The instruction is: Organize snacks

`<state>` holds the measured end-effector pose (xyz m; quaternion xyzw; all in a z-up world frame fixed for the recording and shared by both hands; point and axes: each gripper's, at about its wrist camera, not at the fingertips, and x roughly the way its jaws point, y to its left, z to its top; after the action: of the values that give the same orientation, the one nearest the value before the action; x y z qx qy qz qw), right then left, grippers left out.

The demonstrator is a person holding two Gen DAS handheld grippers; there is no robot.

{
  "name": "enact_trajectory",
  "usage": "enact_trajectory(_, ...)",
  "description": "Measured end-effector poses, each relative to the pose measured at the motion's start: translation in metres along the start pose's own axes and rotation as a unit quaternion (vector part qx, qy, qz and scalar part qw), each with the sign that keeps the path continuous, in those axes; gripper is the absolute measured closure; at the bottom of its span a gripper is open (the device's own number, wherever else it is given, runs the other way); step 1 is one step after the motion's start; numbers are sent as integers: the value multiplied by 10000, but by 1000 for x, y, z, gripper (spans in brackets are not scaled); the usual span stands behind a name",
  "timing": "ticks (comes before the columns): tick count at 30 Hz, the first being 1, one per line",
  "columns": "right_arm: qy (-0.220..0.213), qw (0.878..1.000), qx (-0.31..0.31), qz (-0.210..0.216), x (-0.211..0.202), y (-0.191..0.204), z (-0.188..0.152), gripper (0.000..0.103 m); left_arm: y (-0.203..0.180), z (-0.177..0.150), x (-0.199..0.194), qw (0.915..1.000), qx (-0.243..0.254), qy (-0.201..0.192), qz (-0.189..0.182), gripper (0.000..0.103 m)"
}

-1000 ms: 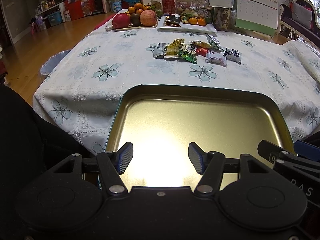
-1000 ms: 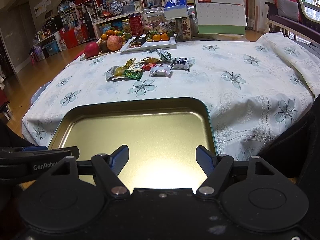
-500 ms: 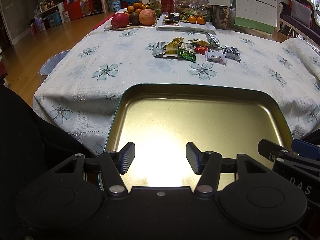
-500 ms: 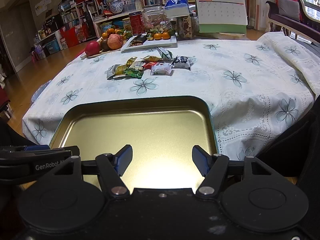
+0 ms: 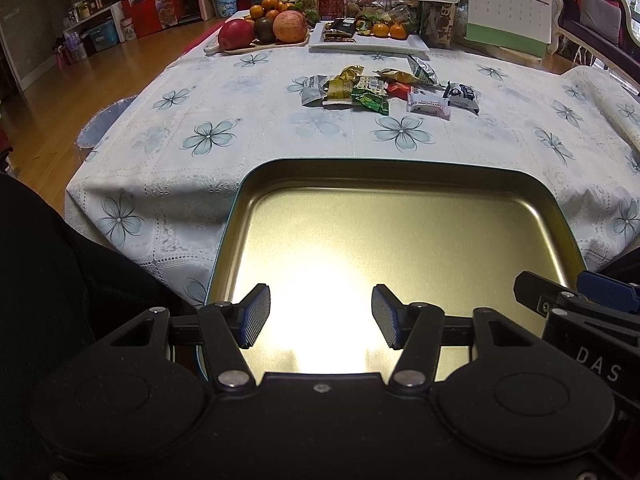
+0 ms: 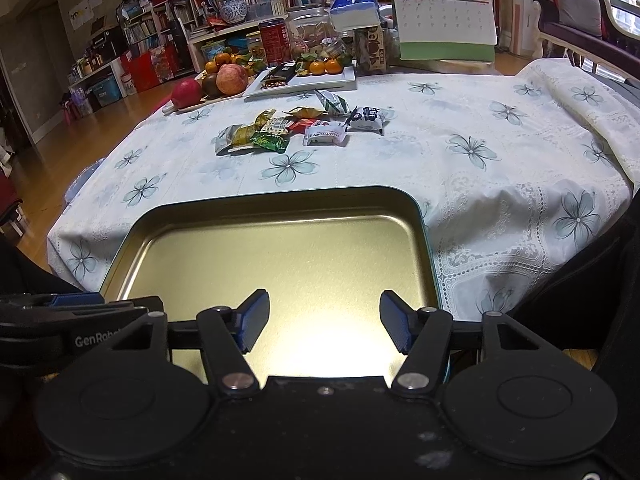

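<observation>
Hovering: the left gripper (image 5: 320, 316) and the right gripper (image 6: 324, 320) hang side by side over the near end of the tin tray (image 5: 400, 172), neither touching it as far as can be told.
Left fingers: parted to a moderate gap, nothing between the pads (image 5: 256, 314).
Right fingers: parted a little wider, also with nothing in them.
Tray: shallow, gold inside, bare of snacks; it sits at the near edge of the surface (image 5: 240, 120), on a flowered cloth.
Snacks: a loose heap of wrapped snacks (image 5: 384, 88) lies past the tray toward the middle of the surface, well apart from both grippers.
Heap detail: a white packet (image 6: 324, 136) and a dark-and-white packet (image 6: 366, 118) on its right, a green packet (image 6: 270, 142) and a grey packet (image 6: 225, 138) on its left; several overlap.
Far end: fruit board (image 5: 264, 28), white plate (image 5: 368, 38) and desk calendar (image 5: 508, 12), none of which seem part of the job.
Step in hand: by my reading the very start, with no snack yet moved.
Next move calls for: a reach forward over the tray's far rim to the heap, picking an outlying packet such as the white one, and closing on its crimped edge, since the flat wrappers lie close to the cloth.
Caution: overlapping wrappers may drag a neighbour along.
</observation>
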<state>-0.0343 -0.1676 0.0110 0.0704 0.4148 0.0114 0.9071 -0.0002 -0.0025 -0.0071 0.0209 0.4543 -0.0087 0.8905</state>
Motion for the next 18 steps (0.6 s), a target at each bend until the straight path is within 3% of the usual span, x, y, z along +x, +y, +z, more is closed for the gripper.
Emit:
enact_trajectory(10,220,9996,0,200,0,1,1,49,0,0,-1,9995,-1,312,-53,44)
enact_trajectory(15,549,9976,249,353,6,-4,7,49,1,6,2,9979,-22,611,-214,44)
enact_trajectory(18,725,9957,368,443,11,-7,12,49,4,13,4,9965,-27,777,-312,50)
